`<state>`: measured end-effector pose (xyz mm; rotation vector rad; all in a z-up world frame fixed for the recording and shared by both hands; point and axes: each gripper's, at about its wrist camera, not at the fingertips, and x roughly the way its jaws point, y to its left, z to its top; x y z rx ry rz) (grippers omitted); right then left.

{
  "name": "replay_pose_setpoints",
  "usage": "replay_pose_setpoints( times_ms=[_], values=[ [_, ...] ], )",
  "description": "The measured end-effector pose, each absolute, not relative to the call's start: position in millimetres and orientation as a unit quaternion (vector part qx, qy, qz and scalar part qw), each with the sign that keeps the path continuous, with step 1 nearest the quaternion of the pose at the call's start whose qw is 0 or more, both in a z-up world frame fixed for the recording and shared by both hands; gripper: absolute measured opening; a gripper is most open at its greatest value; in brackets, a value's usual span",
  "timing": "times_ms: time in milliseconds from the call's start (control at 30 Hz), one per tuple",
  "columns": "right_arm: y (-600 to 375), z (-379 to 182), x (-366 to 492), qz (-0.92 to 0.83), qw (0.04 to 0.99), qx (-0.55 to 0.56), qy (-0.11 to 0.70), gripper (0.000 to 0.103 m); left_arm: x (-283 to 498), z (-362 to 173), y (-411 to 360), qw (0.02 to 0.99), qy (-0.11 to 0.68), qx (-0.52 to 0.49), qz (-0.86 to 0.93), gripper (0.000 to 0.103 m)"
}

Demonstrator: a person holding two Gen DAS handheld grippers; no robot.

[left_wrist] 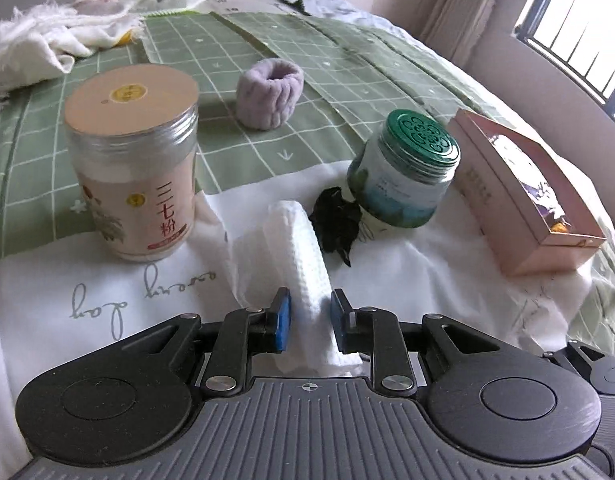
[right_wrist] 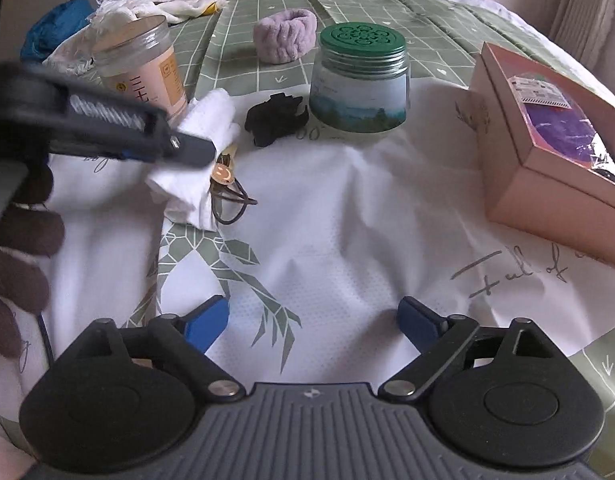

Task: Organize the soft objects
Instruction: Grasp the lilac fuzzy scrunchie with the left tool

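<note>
green checked bedding (left_wrist: 267,52) carries a tall jar (left_wrist: 133,176), green-lidded jar (left_wrist: 403,176) and pink box (left_wrist: 535,200). the left gripper (left_wrist: 309,320) is seen spread around a white cloth (left_wrist: 303,248), pads barely apart from it. only the right view shows hair ties (right_wrist: 231,196); the right gripper (right_wrist: 313,322) is spread wide, empty.

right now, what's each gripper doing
left gripper: open, white cloth between its pads, not pressed.
right gripper: open wide, empty.
</note>
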<state>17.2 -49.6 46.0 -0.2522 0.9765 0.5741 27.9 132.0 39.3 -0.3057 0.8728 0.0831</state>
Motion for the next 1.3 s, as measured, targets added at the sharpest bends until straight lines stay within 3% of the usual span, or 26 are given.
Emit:
replay_pose_setpoints(
  times_ms=[267,400,533,633,767,1000,1133,1300],
  values=[
    [-47.8,43.3,18.1,0.271,0.836,-0.125,0.460,0.102,14.7,63.4,160.2,0.909,0.365,-0.109,0.168,0.026],
    [-46.5,42.4,17.5,0.270,0.836,-0.127,0.460,0.103,12.4,83.9,155.4,0.922,0.341,-0.177,0.047,0.025],
    [-46.1,42.3,17.3,0.270,0.836,-0.128,0.460,0.103,31.1,71.6,137.3,0.892,0.389,-0.228,-0.030,0.025],
    [-45.9,41.9,17.2,0.271,0.837,-0.127,0.458,0.103,44.0,70.2,129.2,0.901,0.392,-0.186,0.002,0.025],
    [-46.4,42.3,16.3,0.271,0.837,-0.130,0.458,0.103,87.5,115.0,131.3,0.934,0.349,-0.072,0.030,0.025],
    [-45.2,42.7,16.2,0.270,0.836,-0.134,0.459,0.103,213.3,130.3,163.1,0.905,0.426,0.006,0.005,0.026],
    [-43.9,42.1,16.8,0.269,0.835,-0.137,0.460,0.103,257.3,90.8,176.2,0.863,0.503,-0.037,0.034,0.027],
    [-42.0,41.9,16.8,0.267,0.834,-0.142,0.462,0.103,284.0,40.3,172.6,0.826,0.561,0.000,0.052,0.028]
  ],
)
